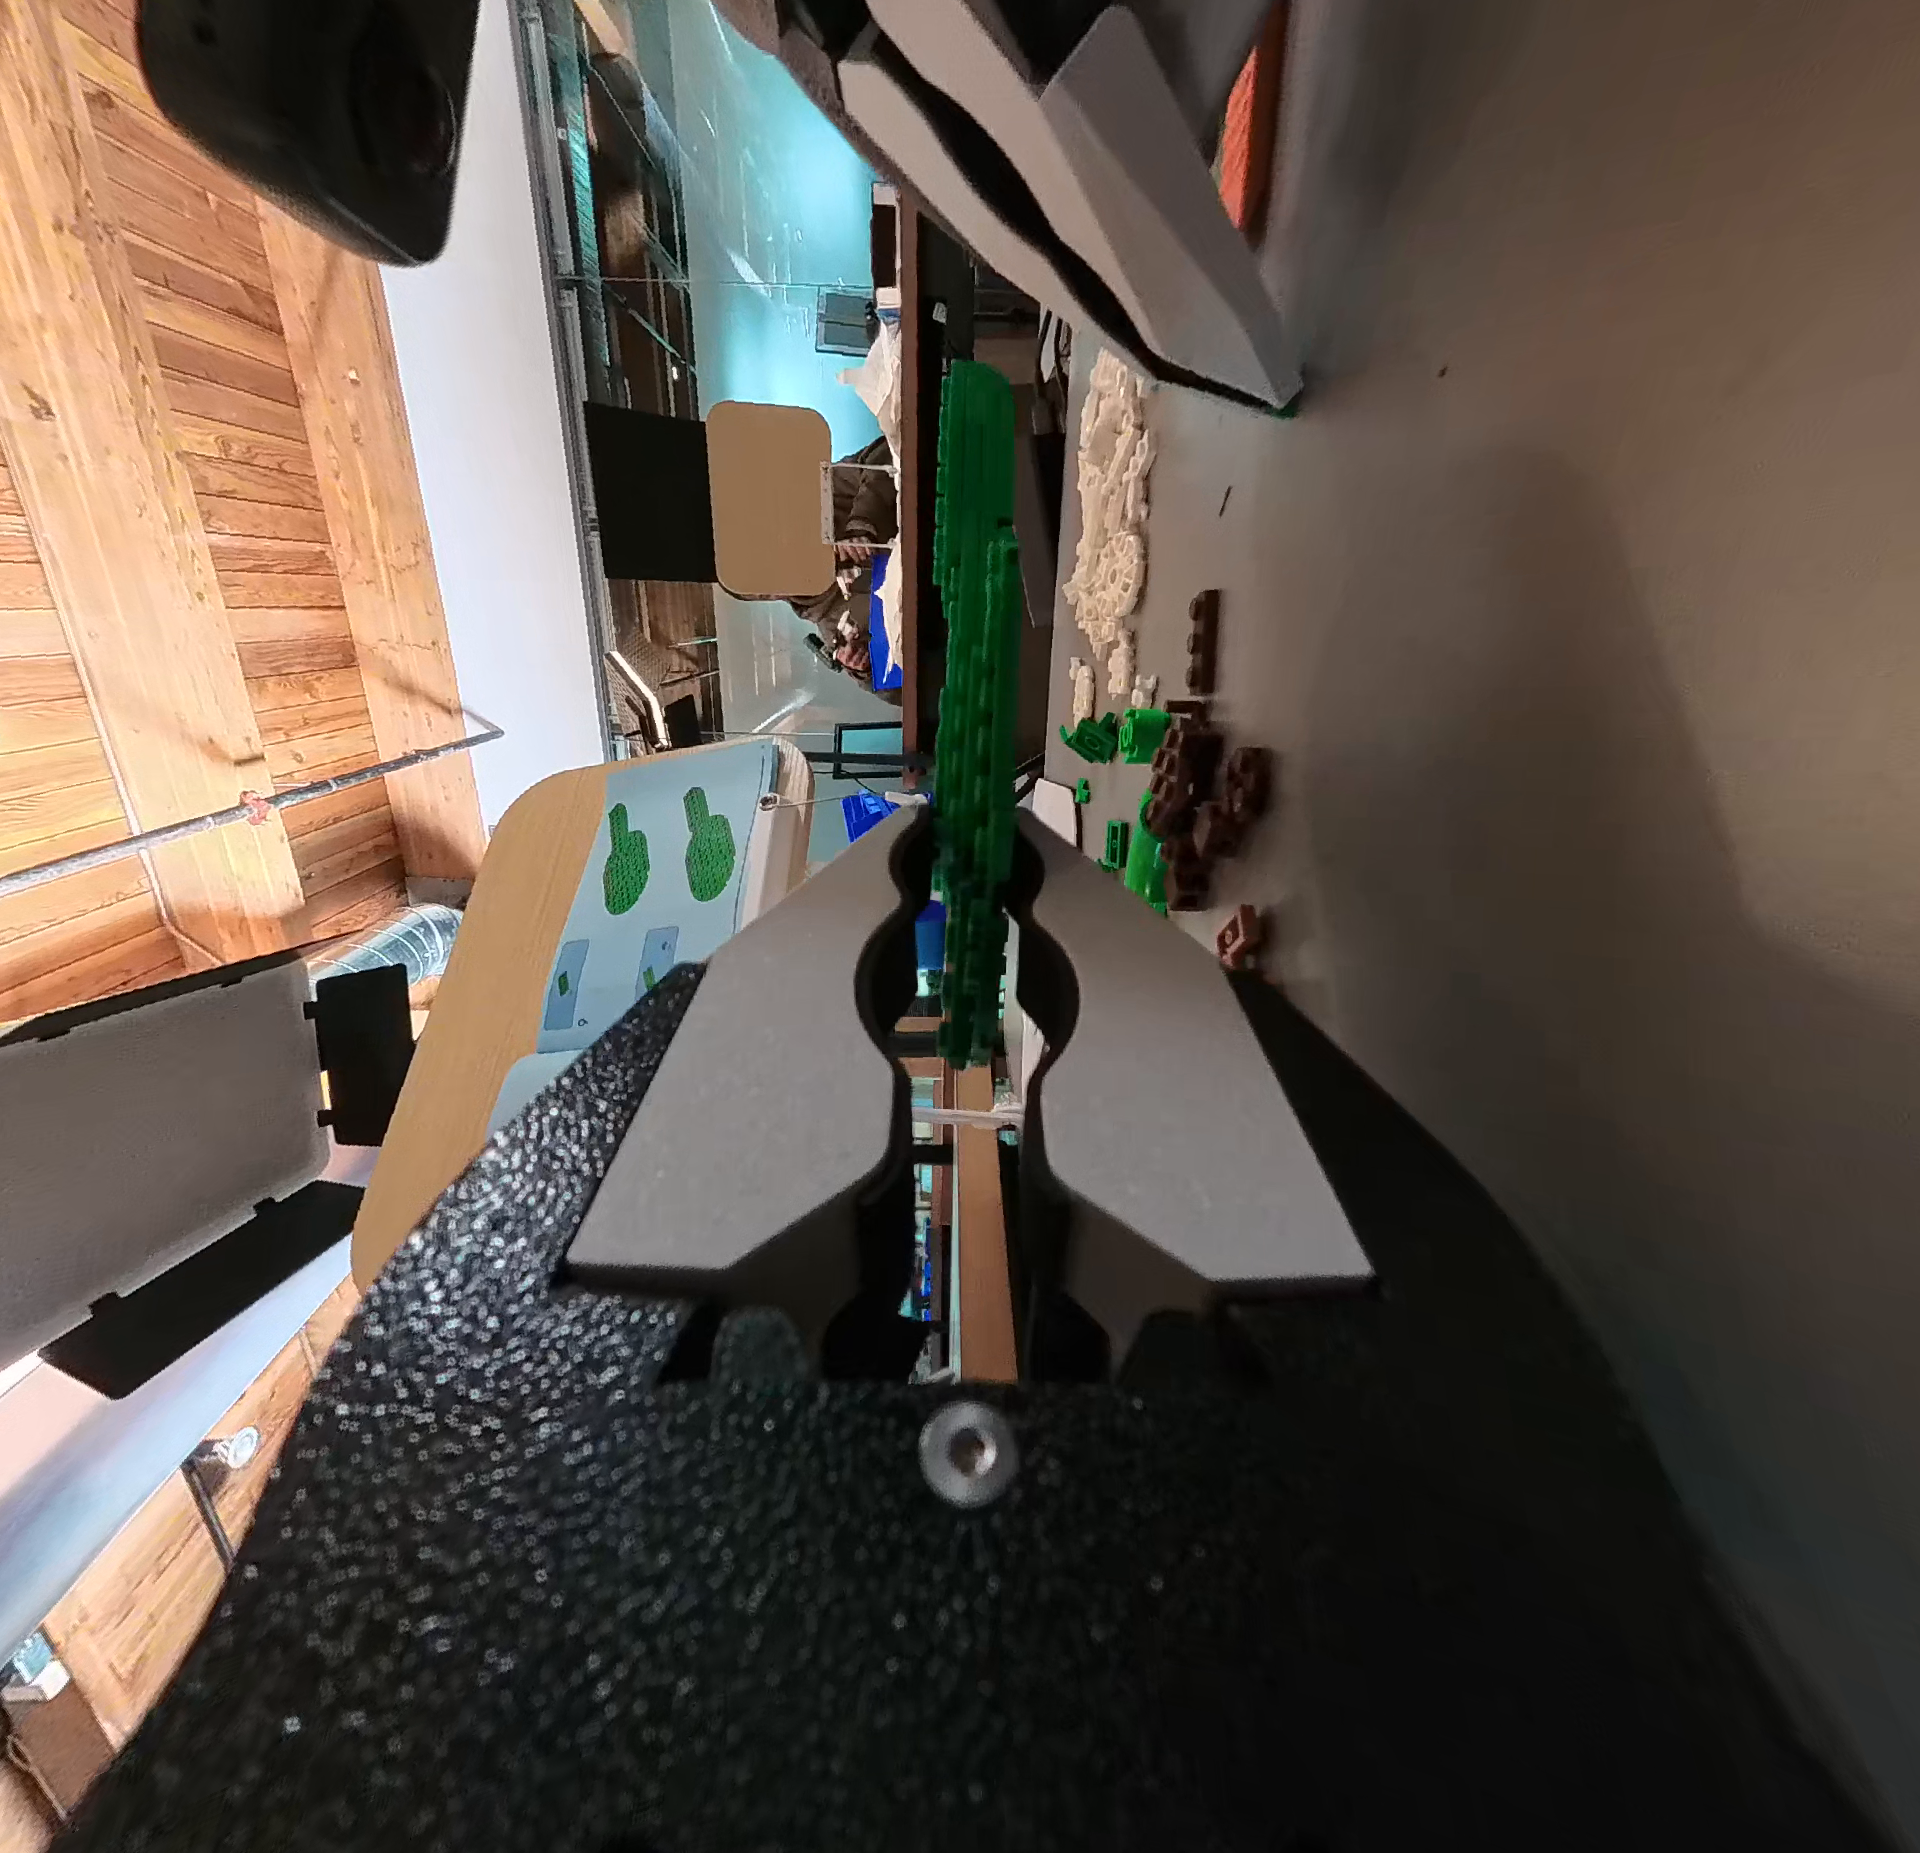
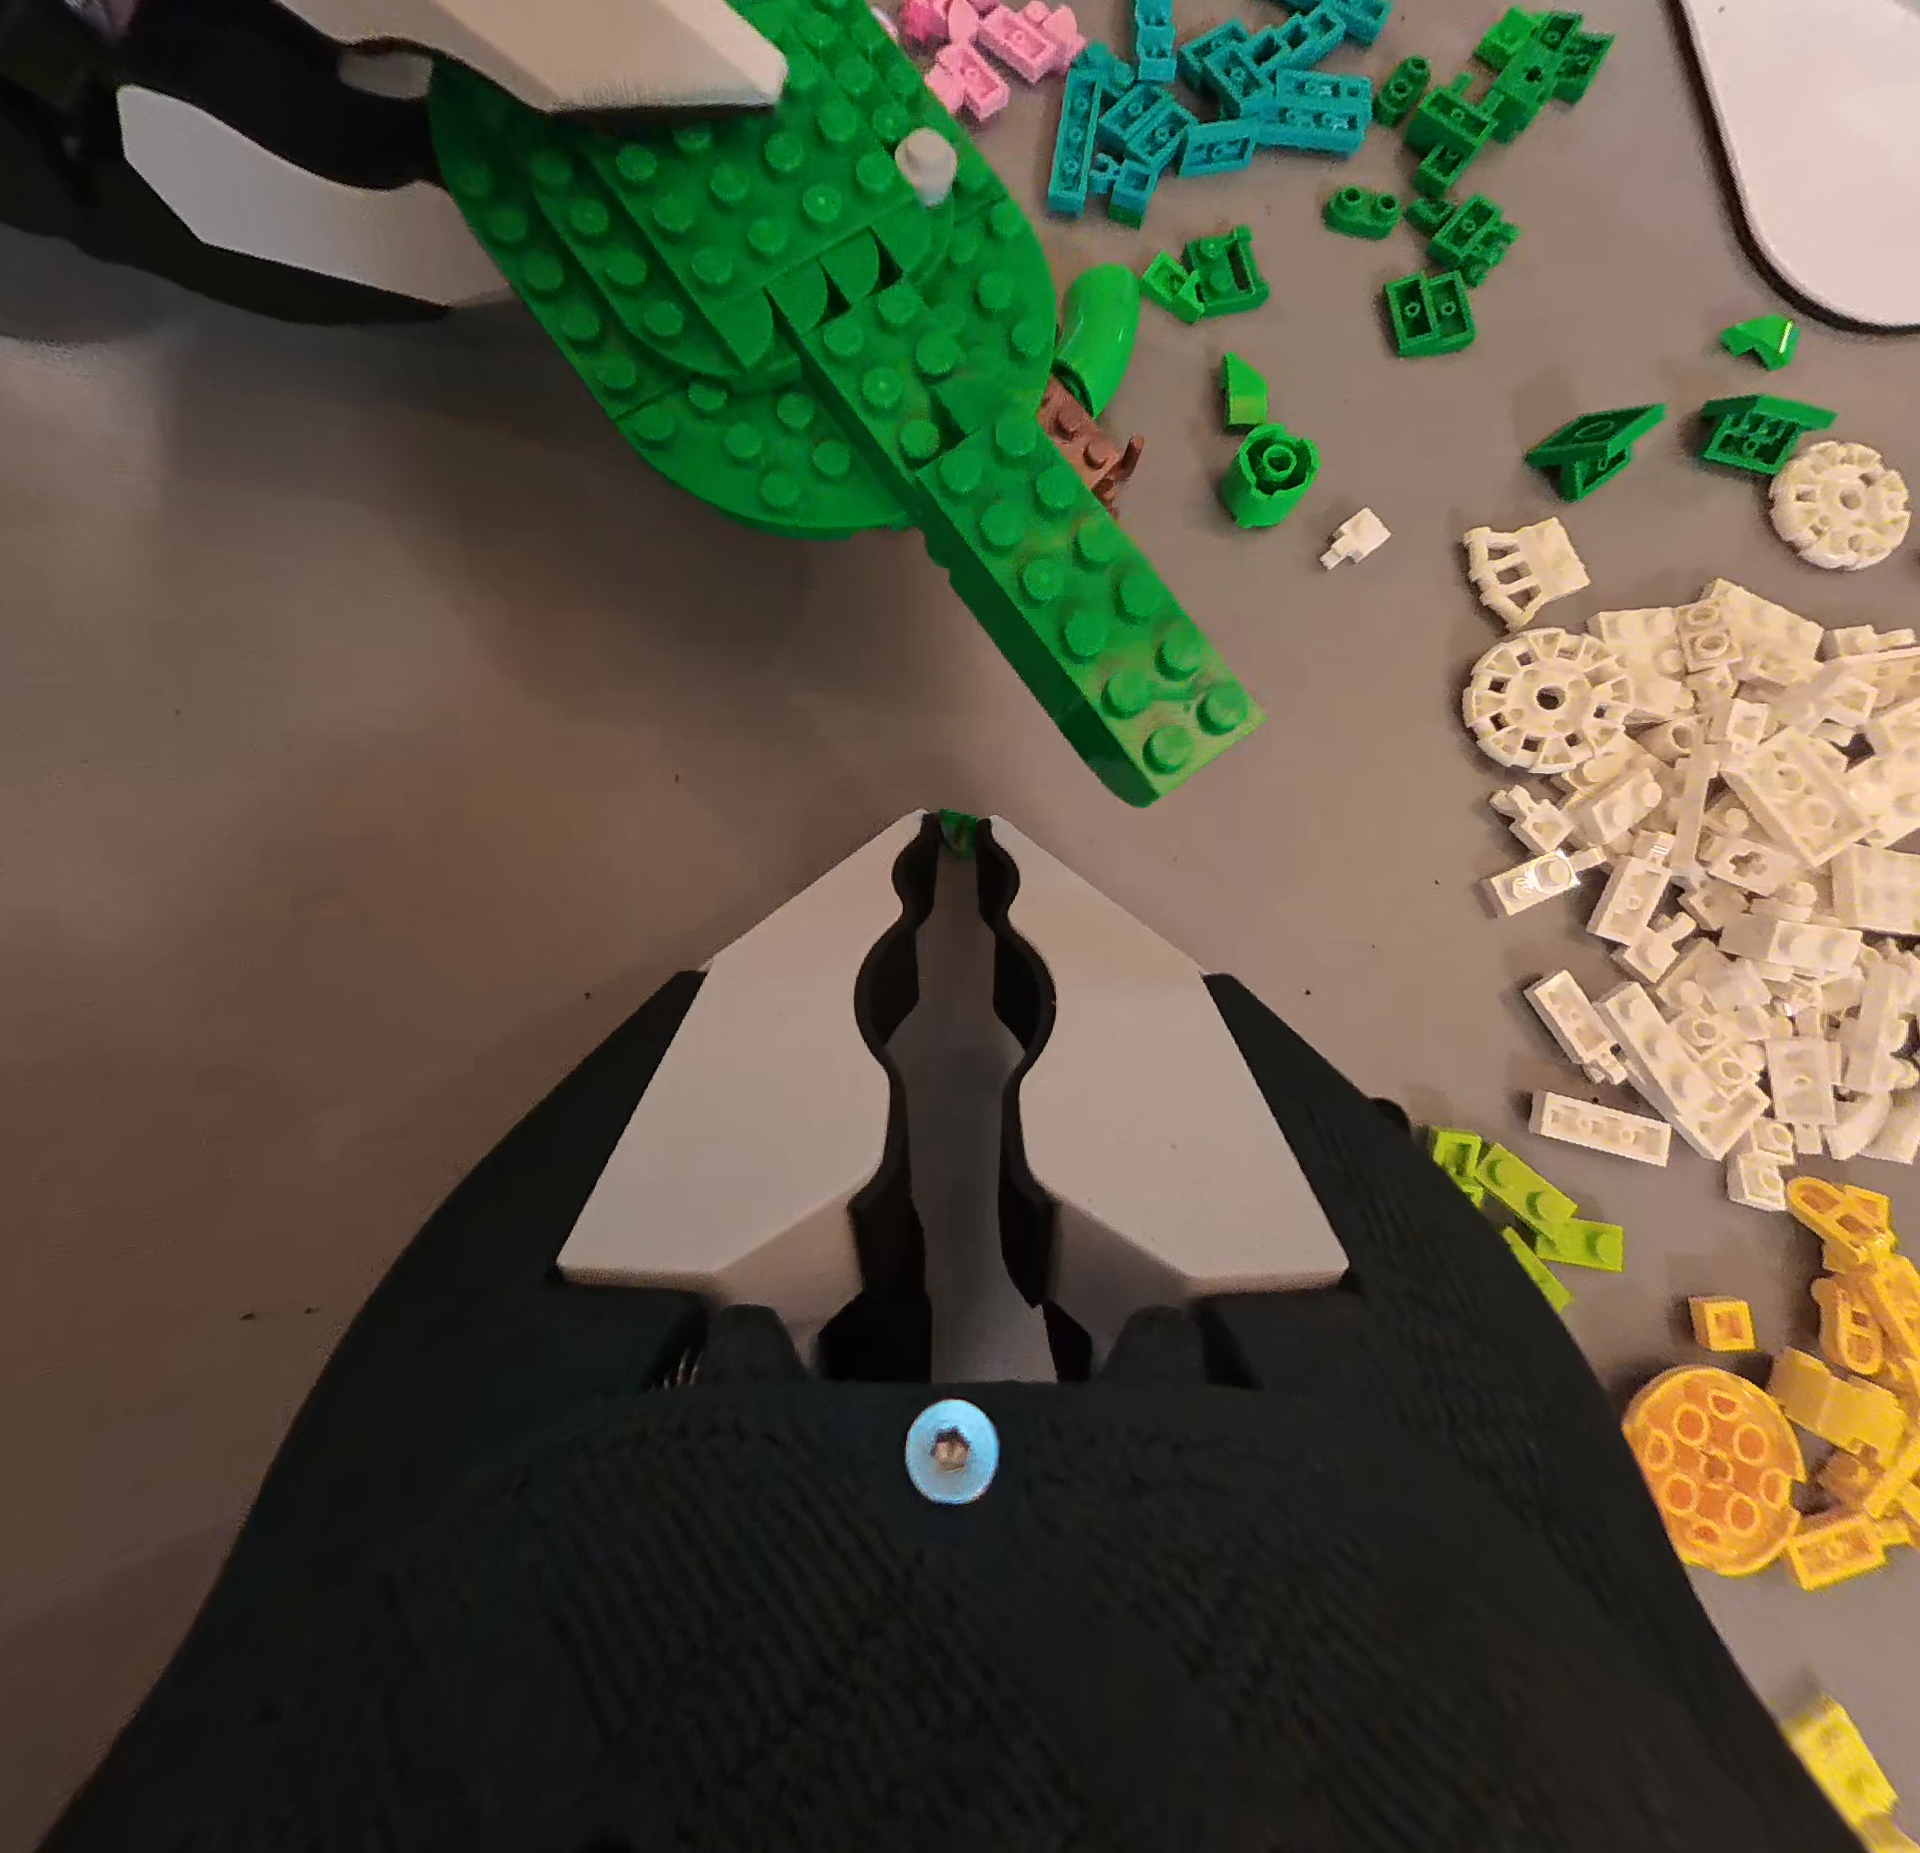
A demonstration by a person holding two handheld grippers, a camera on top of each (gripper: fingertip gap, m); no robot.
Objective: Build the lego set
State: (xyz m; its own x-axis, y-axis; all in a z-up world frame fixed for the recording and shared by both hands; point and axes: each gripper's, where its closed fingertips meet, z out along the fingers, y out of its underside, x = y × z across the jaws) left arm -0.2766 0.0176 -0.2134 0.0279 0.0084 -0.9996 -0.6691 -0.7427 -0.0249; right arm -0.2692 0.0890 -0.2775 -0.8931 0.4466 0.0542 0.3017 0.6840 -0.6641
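Note:
My left gripper (image 1: 971,847) is shut on a green leaf-shaped build of plates (image 1: 975,660), seen edge-on and held above the grey table (image 1: 1558,868). The right wrist view shows the same build (image 2: 831,349) from above, with a small grey peg (image 2: 925,164) on it, clamped at its wide end by the left gripper's fingers (image 2: 582,37). My right gripper (image 2: 958,824) is shut on a small green piece (image 2: 958,831) at its fingertips, just below the build's narrow end (image 2: 1164,702).
Loose bricks lie in colour piles: white (image 2: 1714,868), green (image 2: 1455,245), teal (image 2: 1205,89), pink (image 2: 977,27), yellow and orange (image 2: 1766,1440), lime (image 2: 1527,1211), brown (image 1: 1205,795). An instruction booklet (image 1: 675,868) stands to the left. A white object (image 2: 1818,120) lies at top right. Spacing between my two grippers at the tips: around 10 cm.

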